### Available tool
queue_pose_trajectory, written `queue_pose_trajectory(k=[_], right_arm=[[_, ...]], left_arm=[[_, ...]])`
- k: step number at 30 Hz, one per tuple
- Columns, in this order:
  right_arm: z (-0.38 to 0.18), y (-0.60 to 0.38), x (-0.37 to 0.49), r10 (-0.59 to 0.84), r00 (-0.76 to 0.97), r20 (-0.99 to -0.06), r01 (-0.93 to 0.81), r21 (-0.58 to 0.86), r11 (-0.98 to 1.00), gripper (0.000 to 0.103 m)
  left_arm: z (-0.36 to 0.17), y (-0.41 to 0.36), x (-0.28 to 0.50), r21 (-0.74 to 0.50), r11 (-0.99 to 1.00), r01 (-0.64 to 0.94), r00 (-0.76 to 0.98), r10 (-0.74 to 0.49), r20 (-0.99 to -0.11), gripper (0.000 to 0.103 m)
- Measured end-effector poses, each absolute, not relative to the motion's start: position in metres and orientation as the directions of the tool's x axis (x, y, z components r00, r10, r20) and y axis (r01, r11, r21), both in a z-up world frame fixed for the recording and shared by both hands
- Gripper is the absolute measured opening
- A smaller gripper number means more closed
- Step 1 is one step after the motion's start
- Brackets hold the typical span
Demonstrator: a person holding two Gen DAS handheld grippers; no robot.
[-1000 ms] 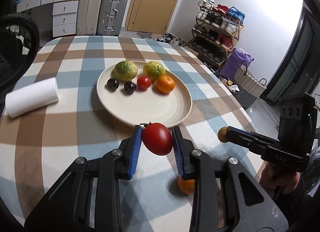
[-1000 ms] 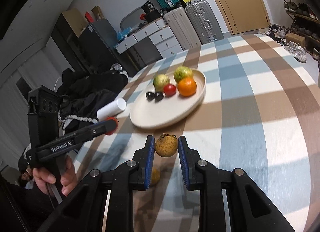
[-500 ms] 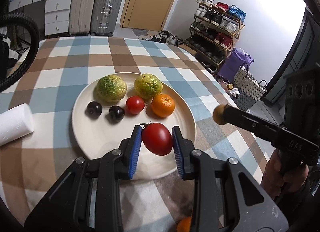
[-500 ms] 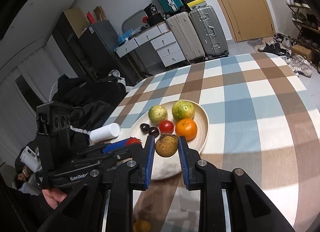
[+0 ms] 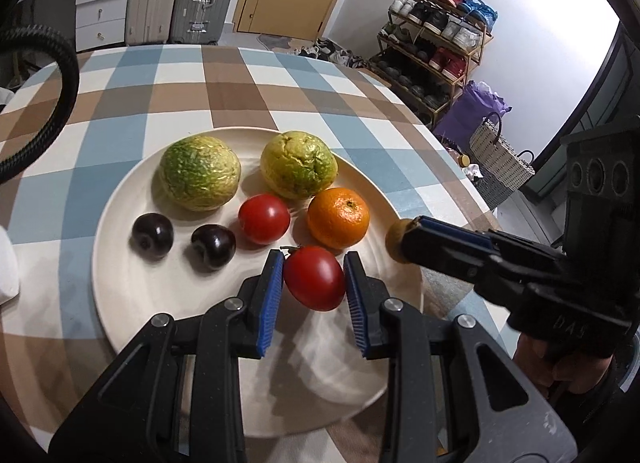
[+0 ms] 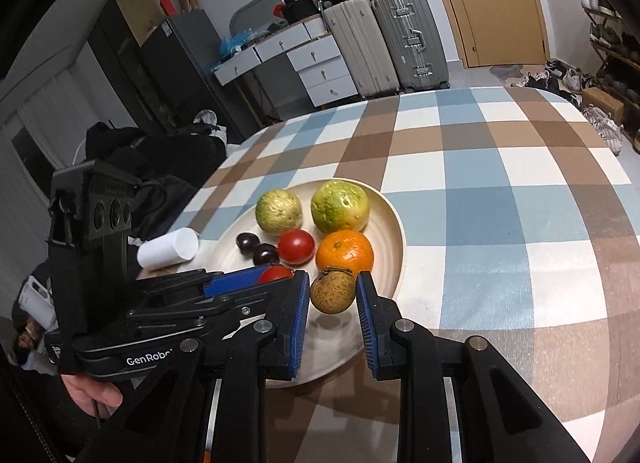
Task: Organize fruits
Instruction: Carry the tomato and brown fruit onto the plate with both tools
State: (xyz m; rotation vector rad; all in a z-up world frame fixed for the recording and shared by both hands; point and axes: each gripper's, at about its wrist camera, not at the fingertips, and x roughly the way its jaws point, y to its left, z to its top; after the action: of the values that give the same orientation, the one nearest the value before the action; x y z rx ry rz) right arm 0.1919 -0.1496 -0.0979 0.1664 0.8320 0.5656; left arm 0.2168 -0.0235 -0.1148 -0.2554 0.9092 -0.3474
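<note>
A cream plate [image 5: 132,287] on the checked table holds two green-yellow fruits [image 5: 200,173], two dark plums [image 5: 212,245], a red tomato [image 5: 264,218] and an orange [image 5: 338,217]. My left gripper [image 5: 314,275] is shut on a second red tomato [image 5: 314,277], held just over the plate's near half, in front of the orange. From the right, my right gripper [image 5: 404,241] reaches over the plate's right rim. In the right wrist view that right gripper [image 6: 332,291] is shut on a brown round fruit [image 6: 332,289] above the plate [image 6: 394,223], beside the left gripper [image 6: 272,277].
A white roll [image 6: 170,249] lies just left of the plate. A black corrugated hose [image 5: 60,75] loops over the table's far left. The checked cloth [image 6: 500,183] stretches bare beyond and right of the plate. Suitcases [image 6: 400,43], drawers and a shoe rack [image 5: 436,51] stand past the table.
Both grippers have moved forward from the table's near edge to over the plate, each still carrying its fruit. The fruits on the plate have not moved.
</note>
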Motion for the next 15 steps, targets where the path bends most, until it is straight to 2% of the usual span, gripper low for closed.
queue_pose_trajectory(k=[13,15], right_arm=[[-0.104,-0.15,0.195,0.498,0.55,-0.67,-0.367,0.342,0.865,0.027],[-0.099,-0.151,0.189,0.496,0.568,-0.657,-0.366,0.337,0.867,0.034]], left_arm=[[-0.118,-0.032,0.227,-0.356,0.917,0.179,0.565,-0.392,-0.726,0.028],[-0.116,-0.031,0.224,-0.352,0.92,0.174,0.569,-0.386,-0.726,0.028]])
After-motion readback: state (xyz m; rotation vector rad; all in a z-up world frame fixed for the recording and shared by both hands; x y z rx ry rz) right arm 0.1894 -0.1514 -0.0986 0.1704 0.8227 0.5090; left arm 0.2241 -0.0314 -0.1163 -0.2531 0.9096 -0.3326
